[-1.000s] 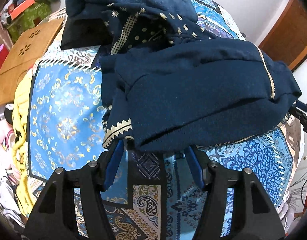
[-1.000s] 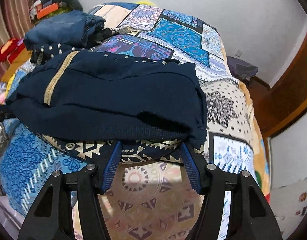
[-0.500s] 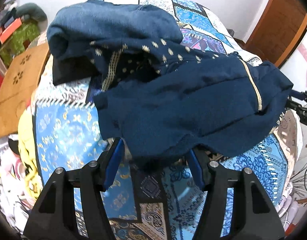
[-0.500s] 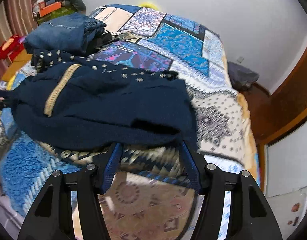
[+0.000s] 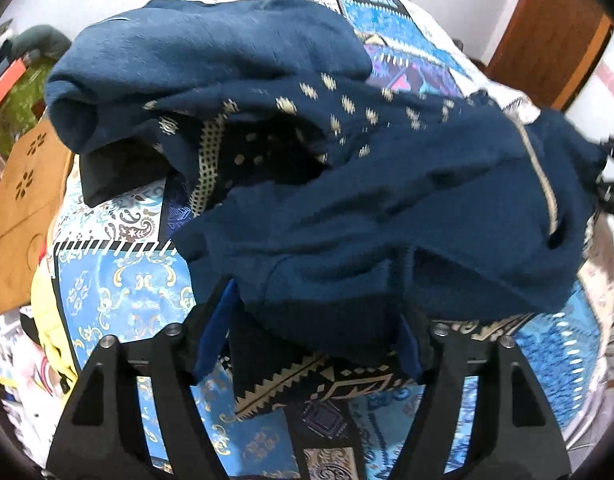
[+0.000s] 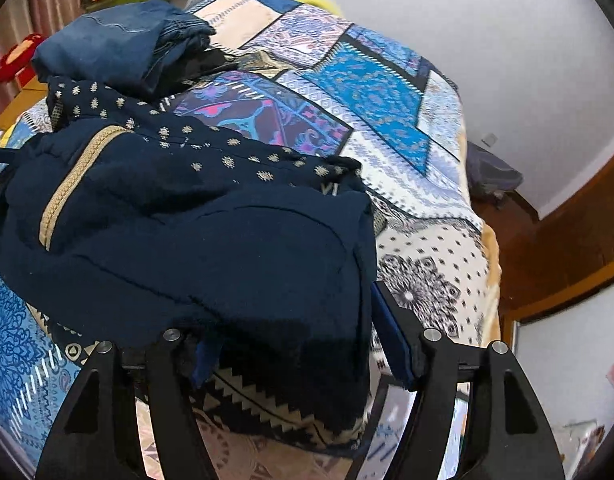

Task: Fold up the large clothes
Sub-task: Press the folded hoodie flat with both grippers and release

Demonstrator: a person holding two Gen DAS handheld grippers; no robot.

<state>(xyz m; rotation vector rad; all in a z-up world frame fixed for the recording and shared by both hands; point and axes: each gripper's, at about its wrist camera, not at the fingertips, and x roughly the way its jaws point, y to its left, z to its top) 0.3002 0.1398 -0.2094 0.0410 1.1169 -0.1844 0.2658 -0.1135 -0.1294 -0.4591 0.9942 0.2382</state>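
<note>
Left wrist view: navy garment [image 5: 387, 216] lies folded on the patterned bedspread [image 5: 119, 292], long axis running left to right between the two tools. Left gripper [image 5: 311, 336] is opening, near hem between its pads; whether they are pressing it, cannot tell. Right gripper [image 6: 295, 356] is likewise opening over the opposite end, grip unclear. Gold trim [image 6: 67, 192] runs near-to-far. A denim pile [image 6: 119, 44] sits beyond.

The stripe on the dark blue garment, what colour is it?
Gold stripe, clearest in the right wrist view.
</note>
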